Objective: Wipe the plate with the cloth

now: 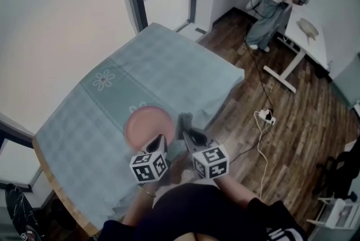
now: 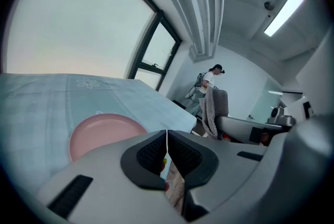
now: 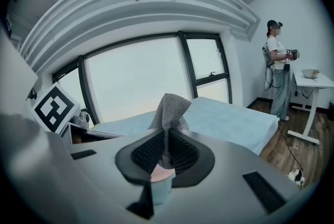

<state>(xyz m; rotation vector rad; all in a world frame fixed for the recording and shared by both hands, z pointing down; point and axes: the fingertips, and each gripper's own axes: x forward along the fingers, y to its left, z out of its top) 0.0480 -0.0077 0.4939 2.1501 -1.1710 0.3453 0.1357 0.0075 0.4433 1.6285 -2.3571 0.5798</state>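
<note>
Above plate [image 1: 147, 124]: open, nothing stands over it.
Far and left of plate: bare tablecloth on the desk [image 1: 169, 60], wide room to pass.
Near side of plate: left gripper [image 1: 160, 140] and right gripper [image 1: 187, 132] close together; the pinched cloth [image 3: 169, 108] narrows the gap.
Behind desk: window [image 1: 56, 26] close.
Right of desk: open floor [image 1: 253, 94].

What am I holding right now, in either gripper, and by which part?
The right gripper pinches the grey cloth by a bunched fold, the rest standing above its fingers. The left gripper is shut, empty.
</note>
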